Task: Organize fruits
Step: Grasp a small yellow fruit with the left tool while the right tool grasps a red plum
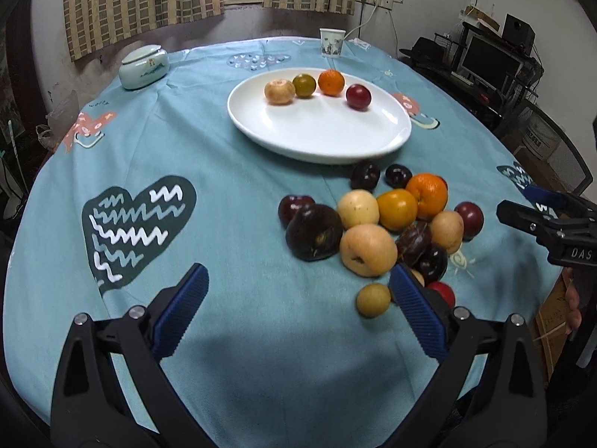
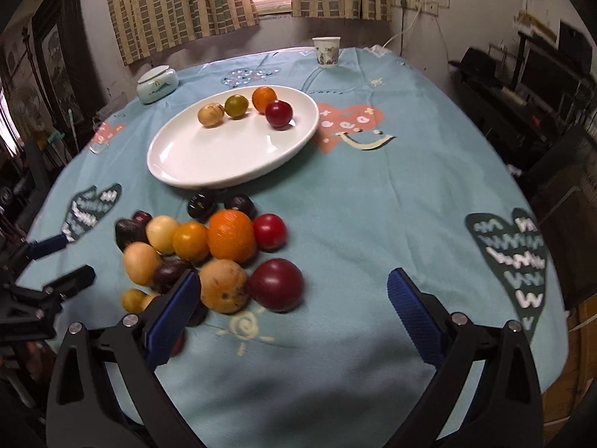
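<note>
Showing only rightward: coral heart (image 2: 349, 124)

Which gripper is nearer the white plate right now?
Neither clearly. Both the left gripper and the right gripper hang open at the near side of the fruit pile, which lies between them and the plate.

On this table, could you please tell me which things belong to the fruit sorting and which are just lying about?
Part of the job:
- white plate holding four fruits
- pile of loose fruit on the cloth
- left gripper and right gripper, both open

Just lying about:
- lidded ceramic jar
- paper cup
</note>
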`<act>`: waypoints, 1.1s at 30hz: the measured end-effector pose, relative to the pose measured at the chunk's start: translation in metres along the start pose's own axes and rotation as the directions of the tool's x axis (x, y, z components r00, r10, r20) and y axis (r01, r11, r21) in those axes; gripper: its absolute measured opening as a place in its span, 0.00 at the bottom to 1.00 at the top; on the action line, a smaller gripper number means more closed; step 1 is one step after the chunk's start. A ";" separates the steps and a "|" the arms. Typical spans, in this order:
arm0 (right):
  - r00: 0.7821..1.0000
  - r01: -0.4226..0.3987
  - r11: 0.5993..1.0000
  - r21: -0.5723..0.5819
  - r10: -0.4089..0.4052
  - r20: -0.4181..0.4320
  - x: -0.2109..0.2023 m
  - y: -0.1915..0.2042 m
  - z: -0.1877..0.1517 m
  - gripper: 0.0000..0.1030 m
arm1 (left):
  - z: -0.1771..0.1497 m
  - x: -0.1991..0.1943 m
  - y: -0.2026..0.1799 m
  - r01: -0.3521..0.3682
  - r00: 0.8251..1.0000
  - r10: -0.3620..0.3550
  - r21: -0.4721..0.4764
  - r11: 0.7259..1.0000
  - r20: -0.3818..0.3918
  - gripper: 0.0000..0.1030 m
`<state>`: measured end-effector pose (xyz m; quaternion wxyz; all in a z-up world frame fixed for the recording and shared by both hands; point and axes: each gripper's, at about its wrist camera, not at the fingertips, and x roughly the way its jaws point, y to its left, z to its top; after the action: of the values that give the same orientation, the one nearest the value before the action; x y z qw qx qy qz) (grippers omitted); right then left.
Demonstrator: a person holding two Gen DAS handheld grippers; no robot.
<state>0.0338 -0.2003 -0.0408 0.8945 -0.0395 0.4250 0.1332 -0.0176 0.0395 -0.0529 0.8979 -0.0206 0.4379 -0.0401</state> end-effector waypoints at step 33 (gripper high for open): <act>0.984 -0.153 0.985 0.074 0.159 -0.083 0.022 -0.014 -0.020 0.38 | -0.022 0.045 -0.030 0.061 0.991 -0.053 0.063 0.996 -0.125 0.83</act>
<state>0.0359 -0.2125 -0.0713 0.8624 0.0184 0.4703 0.1864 -0.0091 0.0059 -0.0993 0.8679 -0.0007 0.4900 -0.0814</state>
